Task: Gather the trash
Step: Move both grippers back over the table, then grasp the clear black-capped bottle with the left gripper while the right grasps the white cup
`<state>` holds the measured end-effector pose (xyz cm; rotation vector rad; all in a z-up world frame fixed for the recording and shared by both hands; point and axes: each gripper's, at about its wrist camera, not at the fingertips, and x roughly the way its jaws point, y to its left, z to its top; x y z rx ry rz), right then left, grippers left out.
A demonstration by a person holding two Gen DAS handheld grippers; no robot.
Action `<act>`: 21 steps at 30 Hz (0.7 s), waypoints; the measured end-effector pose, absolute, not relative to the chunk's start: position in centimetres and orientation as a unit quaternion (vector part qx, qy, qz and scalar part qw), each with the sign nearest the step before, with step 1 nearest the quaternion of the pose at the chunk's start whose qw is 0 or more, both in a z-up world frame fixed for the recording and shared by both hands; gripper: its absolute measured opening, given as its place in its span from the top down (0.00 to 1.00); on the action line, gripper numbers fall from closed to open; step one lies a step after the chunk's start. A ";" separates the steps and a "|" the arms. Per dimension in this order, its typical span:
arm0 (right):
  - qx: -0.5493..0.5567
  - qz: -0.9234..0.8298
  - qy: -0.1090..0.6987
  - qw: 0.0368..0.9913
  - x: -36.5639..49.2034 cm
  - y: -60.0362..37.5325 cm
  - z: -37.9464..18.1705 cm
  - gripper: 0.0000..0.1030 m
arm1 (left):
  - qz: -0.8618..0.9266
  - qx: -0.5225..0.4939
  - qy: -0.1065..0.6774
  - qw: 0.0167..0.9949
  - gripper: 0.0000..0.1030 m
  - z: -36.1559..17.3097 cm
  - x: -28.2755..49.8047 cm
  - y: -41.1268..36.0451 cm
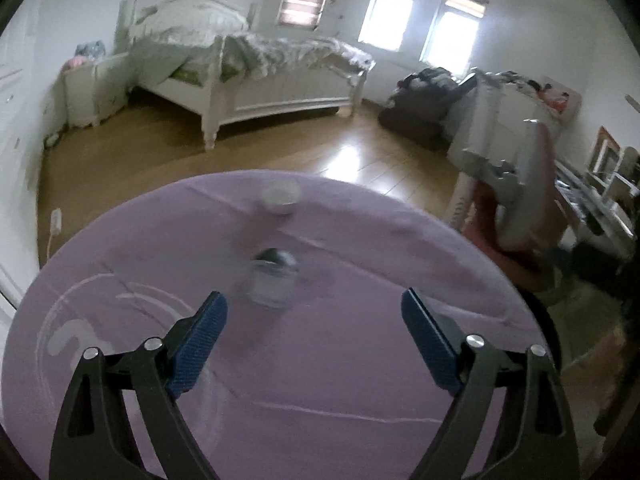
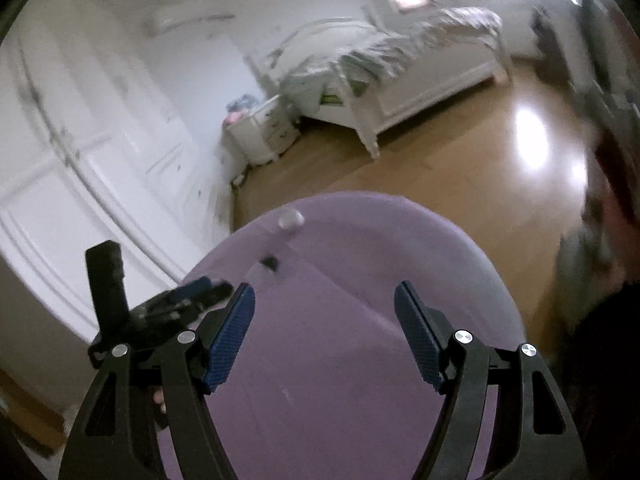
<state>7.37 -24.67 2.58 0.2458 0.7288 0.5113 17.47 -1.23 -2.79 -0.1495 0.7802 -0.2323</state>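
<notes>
Left gripper point(image 1: 314, 334) fingers spread wide, empty; right gripper point(image 2: 324, 332) likewise empty. Clear dark-capped bottle point(image 1: 272, 280) and small white cup point(image 1: 280, 198) lie on purple table point(image 1: 360, 360). Judging: nothing collected yet.

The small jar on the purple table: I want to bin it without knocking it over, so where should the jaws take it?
Grip the jar around its clear body, below the dark lid. It seems upright, so come in level from the near side with the open left gripper. Blur hides finer detail.
</notes>
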 end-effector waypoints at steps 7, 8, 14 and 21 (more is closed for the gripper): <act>0.016 0.249 0.350 0.903 15.8 -14.1 2.6 0.35 | -0.115 -0.062 0.417 0.899 0.38 -5.1 21.2 0.1; 0.009 0.248 0.352 0.902 16.8 -13.1 2.3 0.35 | -0.117 -0.061 0.422 0.897 0.40 -5.5 21.4 0.1; -0.036 0.240 0.392 0.887 23.4 -7.6 -1.7 0.35 | -0.111 -0.043 0.428 0.896 0.57 -5.7 21.5 0.5; -0.107 0.241 0.424 0.866 26.7 -1.8 -5.5 0.43 | -0.102 -0.066 0.426 0.896 0.64 -5.6 21.2 1.6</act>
